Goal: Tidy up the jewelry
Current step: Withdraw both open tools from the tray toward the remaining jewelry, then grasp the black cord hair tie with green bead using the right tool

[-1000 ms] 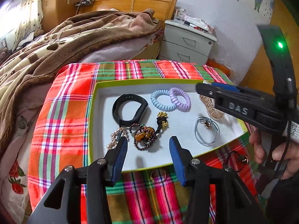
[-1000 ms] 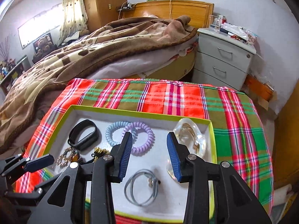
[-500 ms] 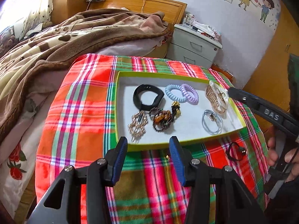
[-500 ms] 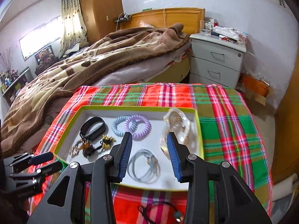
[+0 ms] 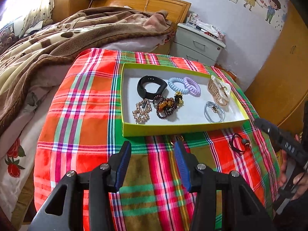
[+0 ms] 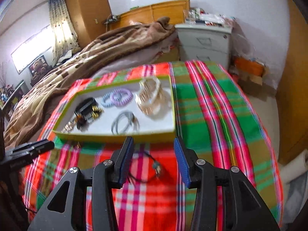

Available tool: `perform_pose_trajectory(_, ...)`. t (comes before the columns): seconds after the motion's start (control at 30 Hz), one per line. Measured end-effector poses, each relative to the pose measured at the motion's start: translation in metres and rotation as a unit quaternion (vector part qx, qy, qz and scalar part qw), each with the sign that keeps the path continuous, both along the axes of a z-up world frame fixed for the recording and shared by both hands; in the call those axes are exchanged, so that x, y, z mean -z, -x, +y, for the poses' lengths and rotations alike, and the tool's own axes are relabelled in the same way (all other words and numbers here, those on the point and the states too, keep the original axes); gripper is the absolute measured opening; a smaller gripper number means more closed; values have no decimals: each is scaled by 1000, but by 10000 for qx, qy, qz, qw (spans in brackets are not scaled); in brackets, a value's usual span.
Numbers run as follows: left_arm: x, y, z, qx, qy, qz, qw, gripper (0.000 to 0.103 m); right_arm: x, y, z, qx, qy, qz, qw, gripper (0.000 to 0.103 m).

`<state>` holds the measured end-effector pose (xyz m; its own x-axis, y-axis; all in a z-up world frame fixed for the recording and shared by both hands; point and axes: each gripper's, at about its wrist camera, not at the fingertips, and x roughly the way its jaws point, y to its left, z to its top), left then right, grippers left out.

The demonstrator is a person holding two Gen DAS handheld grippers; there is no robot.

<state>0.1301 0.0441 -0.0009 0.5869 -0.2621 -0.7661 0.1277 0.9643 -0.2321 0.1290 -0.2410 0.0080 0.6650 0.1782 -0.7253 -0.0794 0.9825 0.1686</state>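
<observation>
A green-rimmed tray [image 5: 173, 130] [image 6: 119, 134] on the plaid cloth holds a black band [image 5: 151, 86], blue [image 5: 176, 83] and purple [image 5: 192, 85] coil ties, a clear hair claw [image 5: 219, 91], a grey tie [image 5: 213, 111], bead bracelets [image 5: 165, 106] and a gold piece [image 5: 141, 111]. A black cord bracelet [image 5: 238, 143] [image 6: 148, 165] lies on the cloth outside the tray. A gold ring [image 5: 178, 138] lies by the tray's front wall. My left gripper [image 5: 153, 161] is open and empty, short of the tray. My right gripper [image 6: 153, 161] is open and empty over the black cord bracelet.
The plaid cloth [image 5: 80, 104] covers a table beside a bed with a brown blanket [image 5: 57, 36]. A grey nightstand [image 5: 198, 42] stands behind. A wooden cabinet [image 5: 279, 73] is at the right.
Both grippers have pulled back from over the tray toward the table's near side. The right gripper has swung right and now sits above the black cord bracelet.
</observation>
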Motion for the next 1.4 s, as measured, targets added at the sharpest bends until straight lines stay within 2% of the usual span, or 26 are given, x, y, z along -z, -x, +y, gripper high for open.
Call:
perform_pose_trajectory(0.27,5,4,-3,38,-18,54,10000,48,22,6,1,68,71,292,9995,45)
perform_pose_trajectory(0.73,12,5,-4,-35,-88,190,9998,48,35,-1,15,148,683,430,9966,44)
perform_pose_trajectory(0.83,13,3,-8,-28,-108,226,9997,48,35,1,16,168,806,376,9959,27)
perform_pose_trajectory(0.87,14,2,-9,-23,-114,238,9996,48,35,2,15,144,759,367,9963,19)
perform_pose_trajectory(0.9,14,1,-11,-11,-119,247,9996,48,35,3,14,130,719,358,9967,17)
perform_pose_trajectory(1.4,22,-16,-48,206,-351,359,9985,48,21,19,-16,441,115,-24,9990,17)
